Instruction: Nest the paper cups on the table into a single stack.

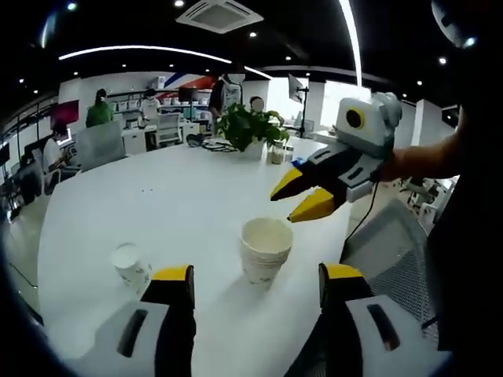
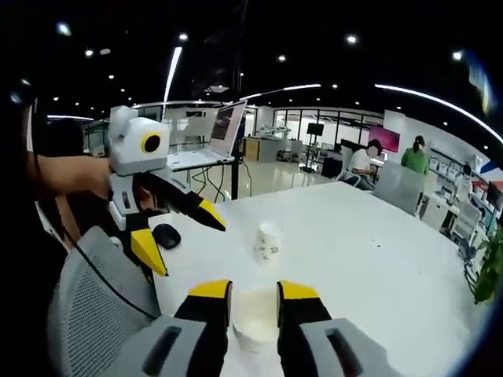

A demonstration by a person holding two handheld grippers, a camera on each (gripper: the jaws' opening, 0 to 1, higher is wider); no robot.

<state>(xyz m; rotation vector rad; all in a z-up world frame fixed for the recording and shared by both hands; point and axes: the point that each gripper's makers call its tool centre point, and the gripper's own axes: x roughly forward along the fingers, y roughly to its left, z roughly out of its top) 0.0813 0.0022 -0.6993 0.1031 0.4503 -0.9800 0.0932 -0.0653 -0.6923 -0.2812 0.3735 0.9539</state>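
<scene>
Left gripper (image 1: pixel 255 283) hangs above the white table (image 1: pixel 157 204), jaws spread wide and empty, the stack of nested cups (image 1: pixel 266 250) standing between and just beyond its tips. A single cup (image 1: pixel 131 265) stands to the left, well apart. Right gripper (image 2: pixel 253 297), jaws fairly narrow, sits right over the stack's rim (image 2: pixel 255 318); whether it touches, I cannot tell.

White round table (image 1: pixel 157 200), nested cup stack (image 1: pixel 266 250), single paper cup (image 1: pixel 132 267) nearby, potted plant (image 1: pixel 250 129), black mouse (image 2: pixel 166 235)
</scene>
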